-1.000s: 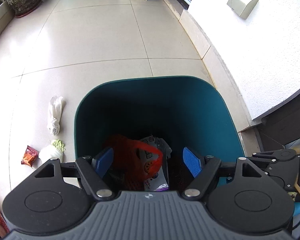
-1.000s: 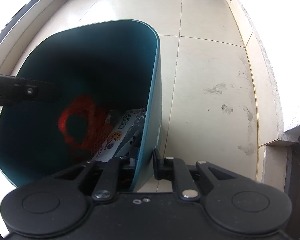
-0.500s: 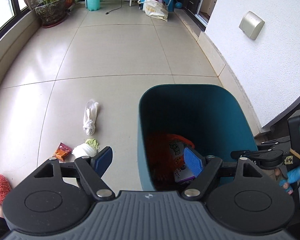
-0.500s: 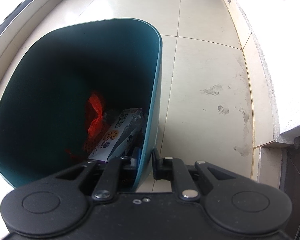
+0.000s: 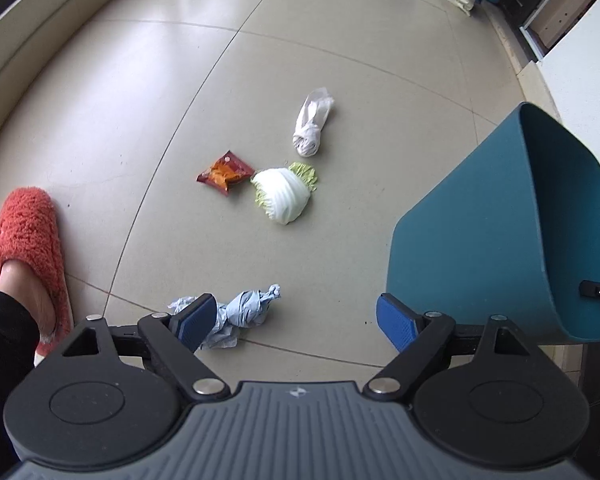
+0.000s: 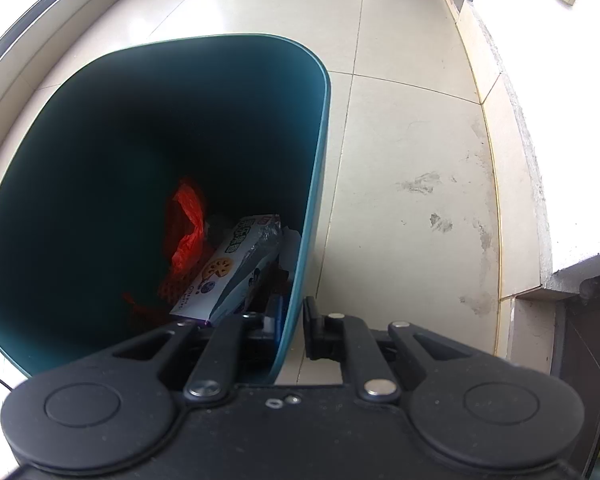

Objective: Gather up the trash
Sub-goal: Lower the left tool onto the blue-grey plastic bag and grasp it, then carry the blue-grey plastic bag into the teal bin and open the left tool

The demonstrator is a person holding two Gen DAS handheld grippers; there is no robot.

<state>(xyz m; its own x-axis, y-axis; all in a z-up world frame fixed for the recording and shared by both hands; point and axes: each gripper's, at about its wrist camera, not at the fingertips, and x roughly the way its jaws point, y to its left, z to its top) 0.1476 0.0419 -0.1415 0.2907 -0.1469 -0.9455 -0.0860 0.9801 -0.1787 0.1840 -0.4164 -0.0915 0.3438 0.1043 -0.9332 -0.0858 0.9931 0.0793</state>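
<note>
Trash lies scattered on the floor [image 5: 340, 24], and the left tool [image 5: 296, 322] is hovering over it, empty, its jaws opening wide. A crumpled blue paper wad [image 5: 246, 312] sits just beside the left pad; farther out are a cabbage piece [image 5: 286, 194], a red snack wrapper [image 5: 225, 173] and a white bag [image 5: 312, 124]. The right tool [image 6: 292, 326] is clamped on the rim of the teal bin [image 6: 320, 152]. For a clean pick, the wad should be centred between the pads before the jaws are closed.
</note>
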